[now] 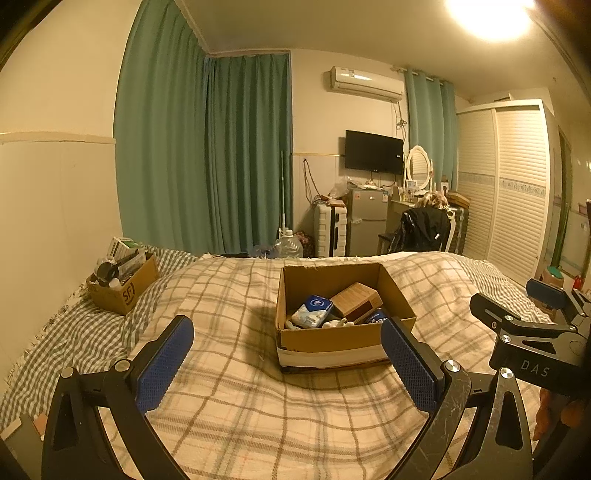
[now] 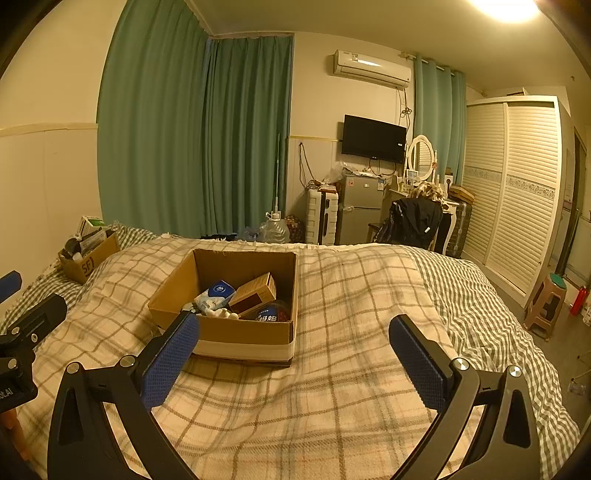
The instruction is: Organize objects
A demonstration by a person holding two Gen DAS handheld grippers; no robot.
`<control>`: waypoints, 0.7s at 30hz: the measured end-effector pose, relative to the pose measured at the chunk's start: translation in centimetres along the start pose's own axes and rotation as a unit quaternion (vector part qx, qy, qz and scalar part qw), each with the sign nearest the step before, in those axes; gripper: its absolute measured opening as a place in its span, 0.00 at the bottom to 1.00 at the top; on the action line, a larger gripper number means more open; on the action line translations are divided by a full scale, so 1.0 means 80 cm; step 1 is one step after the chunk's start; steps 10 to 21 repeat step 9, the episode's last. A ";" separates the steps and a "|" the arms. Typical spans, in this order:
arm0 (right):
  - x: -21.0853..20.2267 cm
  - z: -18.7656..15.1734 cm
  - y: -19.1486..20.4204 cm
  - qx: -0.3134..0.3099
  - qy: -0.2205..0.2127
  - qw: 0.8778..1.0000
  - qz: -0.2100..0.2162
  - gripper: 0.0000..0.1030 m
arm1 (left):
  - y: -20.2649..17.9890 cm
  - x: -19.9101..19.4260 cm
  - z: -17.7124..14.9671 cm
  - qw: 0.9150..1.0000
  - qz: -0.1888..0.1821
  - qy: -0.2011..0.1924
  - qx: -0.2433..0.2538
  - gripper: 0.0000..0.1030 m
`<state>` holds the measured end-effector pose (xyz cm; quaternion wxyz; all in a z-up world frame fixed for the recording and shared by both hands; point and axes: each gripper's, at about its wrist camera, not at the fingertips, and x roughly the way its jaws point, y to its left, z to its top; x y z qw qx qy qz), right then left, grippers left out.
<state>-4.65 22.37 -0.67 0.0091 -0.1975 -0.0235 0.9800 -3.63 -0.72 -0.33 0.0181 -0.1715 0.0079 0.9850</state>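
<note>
Boxes sit filled on the bed: open carton mid-frame, second box at left edge, and with your left hand-held gripper and right hand-held gripper both spread, empty, sorting could be starting or finished.

Warm yellow light everywhere, and it all comes off one ceiling lamp that blows out to pure white glare in the top right of both views. The far wall and wardrobe look evenly lit, a bit soft. On the plaid blanket a dark shadow pools just left of the cardboard box, whose inside is dim. Fisheye bending is strong: walls and curtains bow outward, and the corners go black. Focus holds fairly well mid-frame; fine detail far off is mushy.
</note>
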 end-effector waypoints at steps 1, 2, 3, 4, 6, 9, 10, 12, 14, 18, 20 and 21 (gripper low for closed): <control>0.000 0.000 0.000 0.000 0.000 1.000 0.000 1.00 | 0.000 0.000 0.000 1.000 0.000 0.000 0.000 1.00; 0.000 0.000 0.000 0.000 0.001 1.000 0.001 1.00 | 0.000 0.000 0.000 1.000 0.000 0.000 0.001 1.00; 0.000 -0.001 0.000 0.000 0.001 1.000 0.001 1.00 | 0.000 0.000 -0.001 1.000 0.001 0.001 0.001 1.00; 0.000 -0.001 0.000 0.000 0.001 1.000 0.000 1.00 | 0.000 0.001 -0.002 1.000 0.002 0.001 0.002 1.00; 0.000 -0.002 0.000 0.000 0.001 1.000 0.000 1.00 | -0.001 0.001 -0.003 1.000 0.002 0.003 0.003 1.00; 0.001 -0.002 0.000 0.000 0.002 1.000 0.001 1.00 | -0.001 0.002 -0.005 1.000 0.004 0.003 0.004 1.00; 0.001 -0.002 0.000 0.000 0.002 1.000 0.001 1.00 | -0.001 0.002 -0.005 1.000 0.004 0.003 0.004 1.00; 0.001 -0.002 0.000 0.000 0.002 1.000 0.001 1.00 | -0.001 0.002 -0.005 1.000 0.004 0.003 0.004 1.00; 0.001 -0.002 0.000 0.000 0.002 1.000 0.001 1.00 | -0.001 0.002 -0.005 1.000 0.004 0.003 0.004 1.00; 0.001 -0.002 0.000 0.000 0.002 1.000 0.001 1.00 | -0.001 0.002 -0.005 1.000 0.004 0.003 0.004 1.00; 0.001 -0.002 0.000 0.000 0.002 1.000 0.001 1.00 | -0.001 0.002 -0.005 1.000 0.004 0.003 0.004 1.00; 0.001 -0.002 0.000 0.000 0.002 1.000 0.001 1.00 | -0.001 0.002 -0.005 1.000 0.004 0.003 0.004 1.00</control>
